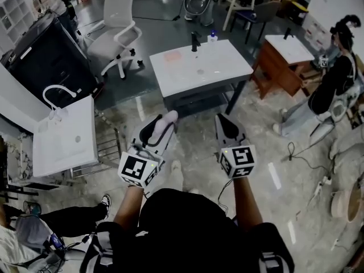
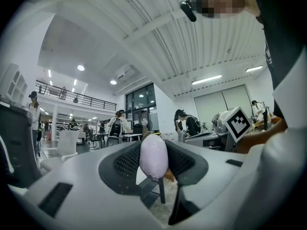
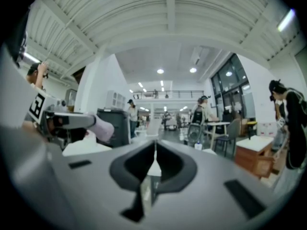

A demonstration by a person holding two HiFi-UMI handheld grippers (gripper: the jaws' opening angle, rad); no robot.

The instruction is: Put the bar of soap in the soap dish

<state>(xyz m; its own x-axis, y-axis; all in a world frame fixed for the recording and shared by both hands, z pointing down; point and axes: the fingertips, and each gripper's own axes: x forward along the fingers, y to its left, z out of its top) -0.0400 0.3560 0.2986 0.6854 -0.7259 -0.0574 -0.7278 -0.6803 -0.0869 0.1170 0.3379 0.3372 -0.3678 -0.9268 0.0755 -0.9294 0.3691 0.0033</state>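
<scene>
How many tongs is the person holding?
2. The left tongs, at the head view's left, are shut on the bar of soap. The right tongs, beside them, are shut and empty. I see no others.

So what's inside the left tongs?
A pale lilac bar of soap, squeezed between the left tongs. Its rounded end pokes out; its sides are covered by the dark pads, so they can't be seen.

Left gripper (image 1: 164,122) and right gripper (image 1: 226,121) are held level, side by side, forearms (image 1: 245,201) extended forward. Left jaws are clamped on the bar of soap (image 2: 153,155), set partly apart. Right jaws are pressed together, nothing between.
</scene>
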